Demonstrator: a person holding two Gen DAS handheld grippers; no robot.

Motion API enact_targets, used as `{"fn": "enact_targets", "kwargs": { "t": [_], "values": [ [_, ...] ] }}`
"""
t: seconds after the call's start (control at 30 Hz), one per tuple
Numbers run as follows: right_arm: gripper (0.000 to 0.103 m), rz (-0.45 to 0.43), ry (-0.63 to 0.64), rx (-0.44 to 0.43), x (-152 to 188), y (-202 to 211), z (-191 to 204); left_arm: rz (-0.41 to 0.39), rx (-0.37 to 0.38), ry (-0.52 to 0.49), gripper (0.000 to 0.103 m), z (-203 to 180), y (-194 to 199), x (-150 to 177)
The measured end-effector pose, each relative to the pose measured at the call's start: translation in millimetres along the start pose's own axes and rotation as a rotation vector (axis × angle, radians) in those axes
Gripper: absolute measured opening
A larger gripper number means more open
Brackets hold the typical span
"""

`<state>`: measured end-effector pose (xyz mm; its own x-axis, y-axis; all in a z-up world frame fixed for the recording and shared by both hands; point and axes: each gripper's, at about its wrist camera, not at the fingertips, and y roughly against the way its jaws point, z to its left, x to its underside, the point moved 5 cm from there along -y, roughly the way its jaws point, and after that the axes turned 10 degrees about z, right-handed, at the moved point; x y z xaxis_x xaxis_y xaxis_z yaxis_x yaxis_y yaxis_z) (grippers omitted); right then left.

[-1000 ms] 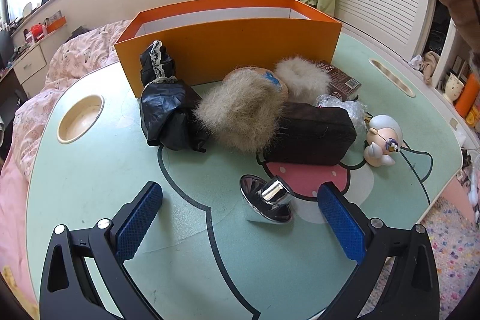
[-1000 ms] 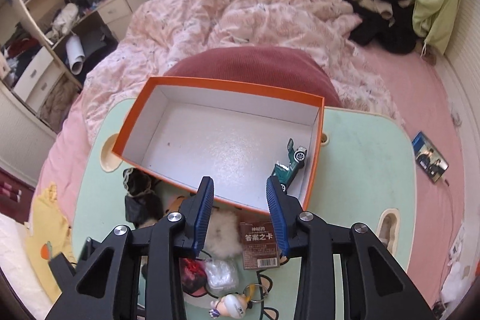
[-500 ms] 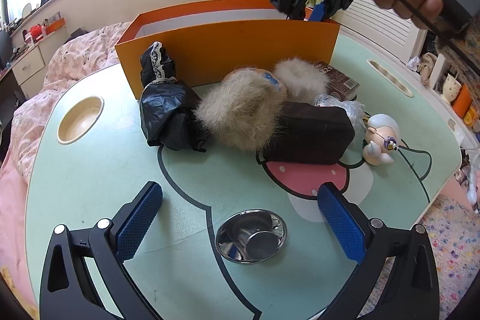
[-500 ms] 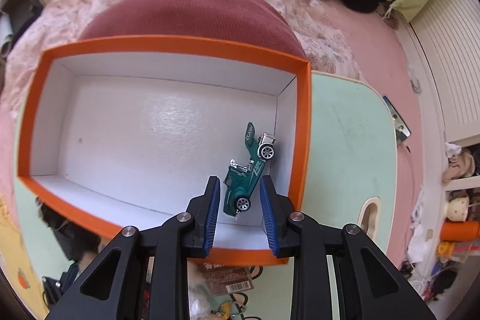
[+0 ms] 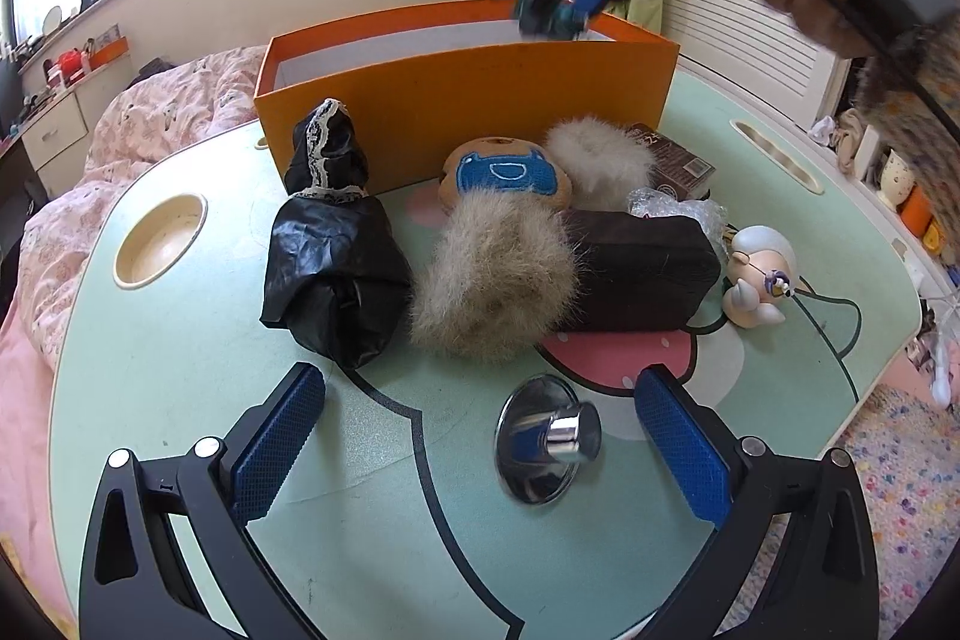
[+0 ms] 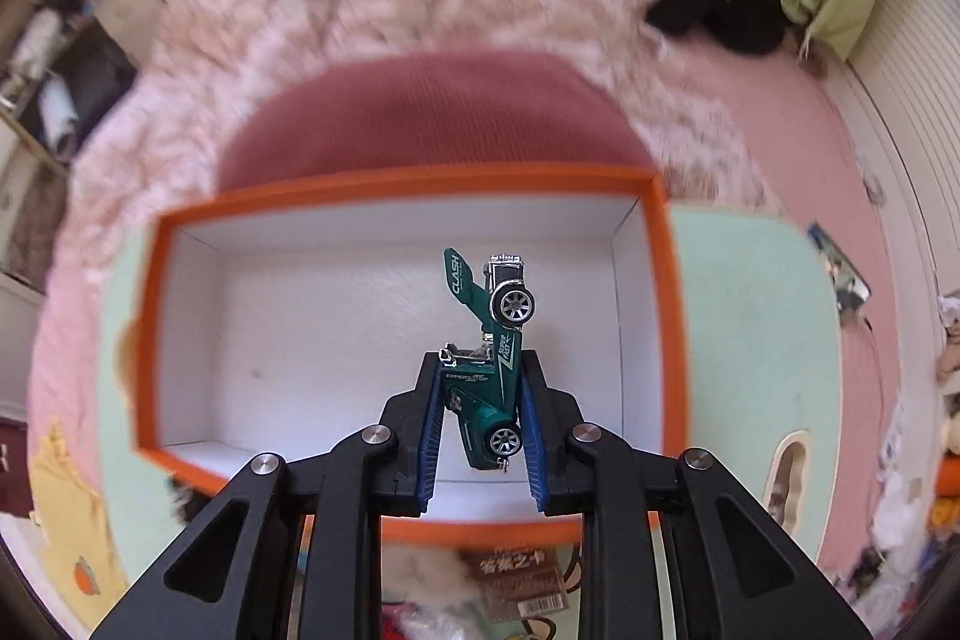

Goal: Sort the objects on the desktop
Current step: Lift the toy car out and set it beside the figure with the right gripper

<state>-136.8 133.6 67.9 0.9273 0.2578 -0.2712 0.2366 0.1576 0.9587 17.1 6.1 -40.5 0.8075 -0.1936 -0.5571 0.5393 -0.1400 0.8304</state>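
one orange box stands on the table; all counts below are taken relative to it.

inside or above the box: one green toy car.

in front of the box:
- two fur puffs: one tan, one white
- one black bag with lace trim
- one dark brown pouch
- one round pad with a blue patch
- one small brown card box
- one crumpled clear wrapper
- one doll figure
- one metal dish

left of the box: one round cup recess. right of the box: one slot recess.
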Motion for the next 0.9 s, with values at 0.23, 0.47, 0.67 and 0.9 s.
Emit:
{"fn": "enact_targets", "kwargs": {
  "t": [0.23,0.47,0.67,0.9],
  "values": [
    [0.022,-0.028,0.031,-0.062,84,38,-25,0.001,-0.001,0.0,0.103,0,0,0],
    [0.022,0.141,-0.048,-0.146,149,-37,-44,0.005,-0.004,0.0,0.103,1,0,2],
    [0.022,0.123,-0.006,-0.231,142,-41,-17,0.005,-0.004,-0.001,0.103,1,0,1],
    [0.063,-0.107,-0.048,-0.164,143,-10,-32,0.004,-0.005,0.002,0.103,1,0,3]
  ]
}}
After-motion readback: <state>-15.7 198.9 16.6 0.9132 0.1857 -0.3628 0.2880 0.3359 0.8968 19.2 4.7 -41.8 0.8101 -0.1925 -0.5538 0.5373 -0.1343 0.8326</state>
